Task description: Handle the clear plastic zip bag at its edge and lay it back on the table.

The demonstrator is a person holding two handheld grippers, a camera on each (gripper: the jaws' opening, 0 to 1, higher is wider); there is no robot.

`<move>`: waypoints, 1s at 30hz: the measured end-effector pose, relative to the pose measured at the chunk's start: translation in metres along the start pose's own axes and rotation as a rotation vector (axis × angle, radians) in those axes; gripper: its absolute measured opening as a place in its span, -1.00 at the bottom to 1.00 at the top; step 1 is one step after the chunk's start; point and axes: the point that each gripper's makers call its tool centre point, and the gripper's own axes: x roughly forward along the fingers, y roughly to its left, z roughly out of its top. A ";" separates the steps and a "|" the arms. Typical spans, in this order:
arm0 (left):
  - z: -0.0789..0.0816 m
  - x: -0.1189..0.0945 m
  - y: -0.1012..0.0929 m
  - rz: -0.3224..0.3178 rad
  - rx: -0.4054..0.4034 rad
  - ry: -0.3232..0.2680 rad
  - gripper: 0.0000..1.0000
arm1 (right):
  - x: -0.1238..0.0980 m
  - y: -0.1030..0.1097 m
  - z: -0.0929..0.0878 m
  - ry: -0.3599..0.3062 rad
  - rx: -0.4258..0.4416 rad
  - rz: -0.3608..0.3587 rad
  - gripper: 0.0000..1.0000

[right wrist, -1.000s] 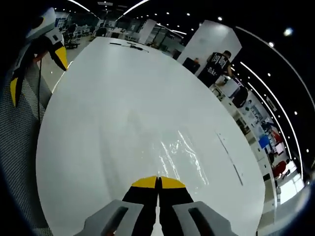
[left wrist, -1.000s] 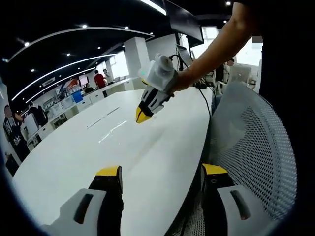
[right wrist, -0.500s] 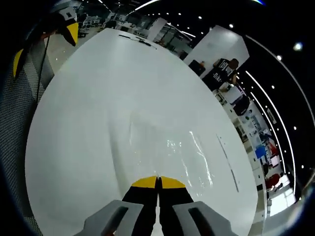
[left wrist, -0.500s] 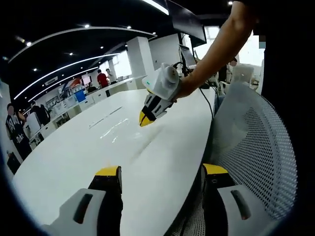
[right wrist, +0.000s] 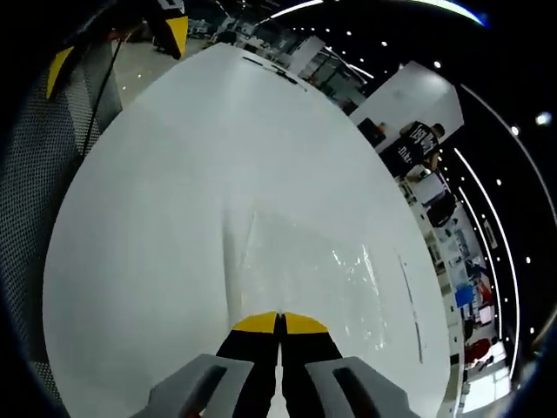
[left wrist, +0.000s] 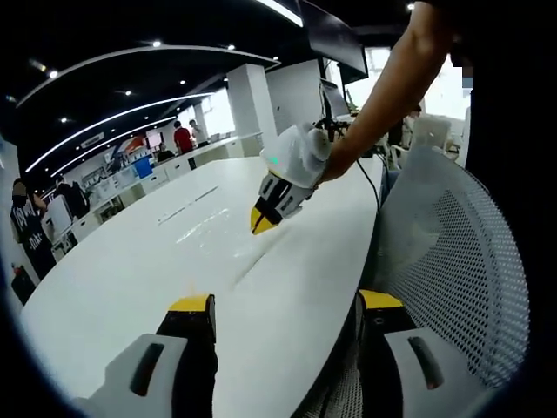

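ahead of the closed right tool, clear bag pinched at its edge.

Left gripper grey w/ black jaws, yellow tips, right gripper same, bare forearm

White print on a black T-shirt, upper right of right gripper view, too small to read; nothing else legible.

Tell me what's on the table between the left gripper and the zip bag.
Just bare white table in the left gripper view; the left gripper hangs open at its edge, and the clear zip bag lies farther in.
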 end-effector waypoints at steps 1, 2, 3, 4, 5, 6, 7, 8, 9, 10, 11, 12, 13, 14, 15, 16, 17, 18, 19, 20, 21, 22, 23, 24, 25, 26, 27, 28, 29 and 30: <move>0.000 0.000 0.000 0.000 0.000 0.000 0.28 | 0.001 0.003 0.001 0.003 -0.013 0.009 -1.00; 0.000 0.000 0.000 0.000 0.000 0.002 0.28 | 0.001 0.004 0.001 0.001 -0.033 0.009 -1.00; 0.000 0.000 0.000 -0.002 0.001 0.003 0.27 | 0.001 0.007 0.004 -0.016 -0.072 0.014 -1.00; 0.001 0.000 -0.001 -0.004 0.002 0.004 0.27 | 0.001 0.009 0.004 -0.012 -0.062 0.023 -1.00; 0.001 0.001 -0.001 -0.005 0.004 0.005 0.27 | 0.002 0.011 0.005 -0.011 -0.052 0.034 -1.00; 0.001 0.001 -0.001 -0.005 0.004 0.005 0.27 | 0.002 0.011 0.005 -0.010 -0.050 0.033 -1.00; 0.002 0.000 -0.001 -0.003 0.004 0.005 0.27 | 0.002 0.011 0.005 -0.011 -0.050 0.027 -1.00; 0.002 0.000 -0.001 -0.003 0.004 0.005 0.27 | 0.002 0.011 0.004 -0.011 -0.048 0.026 -1.00; 0.003 0.000 -0.001 -0.003 0.002 0.005 0.27 | 0.003 0.011 0.004 -0.012 -0.041 0.028 -1.00; 0.002 0.000 -0.001 -0.003 0.002 0.005 0.27 | 0.003 0.012 0.004 -0.011 -0.039 0.032 -1.00; 0.002 0.000 -0.001 -0.005 0.004 0.006 0.27 | 0.003 0.013 0.004 -0.010 -0.038 0.036 -1.00; 0.002 0.001 -0.002 -0.007 0.006 0.006 0.27 | 0.003 0.014 0.004 -0.011 -0.036 0.040 -1.00; 0.002 0.001 -0.002 -0.009 0.007 0.008 0.27 | 0.003 0.015 0.005 -0.013 -0.033 0.044 -1.00; 0.002 0.001 -0.002 -0.009 0.009 0.009 0.27 | 0.003 0.016 0.005 -0.016 -0.023 0.051 -0.99; 0.002 0.001 -0.002 -0.010 0.010 0.009 0.27 | 0.003 0.019 0.006 -0.019 -0.004 0.067 -0.95; 0.002 0.001 -0.003 -0.012 0.011 0.011 0.27 | 0.004 0.021 0.006 -0.021 0.004 0.078 -0.93; 0.002 0.002 -0.003 -0.013 0.012 0.012 0.27 | 0.004 0.023 0.007 -0.023 0.012 0.088 -0.92; 0.001 0.002 -0.003 -0.013 0.014 0.012 0.27 | 0.003 0.023 0.007 -0.024 0.017 0.090 -0.90; 0.001 0.002 -0.003 -0.014 0.014 0.013 0.27 | 0.003 0.024 0.008 -0.026 0.020 0.092 -0.88; 0.001 0.002 -0.002 -0.014 0.015 0.012 0.27 | 0.002 0.024 0.009 -0.029 0.031 0.098 -0.86; 0.001 0.002 -0.002 -0.013 0.016 0.012 0.27 | 0.001 0.025 0.010 -0.031 0.045 0.106 -0.84; 0.000 0.002 -0.001 -0.013 0.015 0.012 0.27 | 0.000 0.026 0.010 -0.033 0.063 0.111 -0.82; 0.000 0.002 -0.001 -0.013 0.015 0.011 0.27 | -0.001 0.027 0.010 -0.034 0.083 0.116 -0.82; 0.000 0.002 -0.001 -0.013 0.016 0.011 0.27 | -0.002 0.028 0.010 -0.034 0.117 0.123 -0.80; -0.002 0.002 -0.001 -0.013 0.022 0.013 0.27 | -0.004 0.027 0.011 -0.035 0.128 0.119 -0.78; -0.003 0.003 -0.001 -0.013 0.027 0.016 0.27 | -0.005 0.027 0.011 -0.037 0.131 0.119 -0.76; -0.003 0.003 -0.001 -0.014 0.029 0.017 0.27 | -0.006 0.027 0.010 -0.036 0.136 0.117 -0.73; -0.004 0.004 -0.001 -0.016 0.030 0.017 0.27 | -0.008 0.026 0.010 -0.034 0.151 0.114 -0.71; -0.004 0.004 0.000 -0.016 0.030 0.016 0.27 | -0.009 0.026 0.010 -0.038 0.165 0.111 -0.68; -0.005 0.004 0.000 -0.017 0.026 0.016 0.27 | -0.011 0.025 0.010 -0.043 0.189 0.107 -0.63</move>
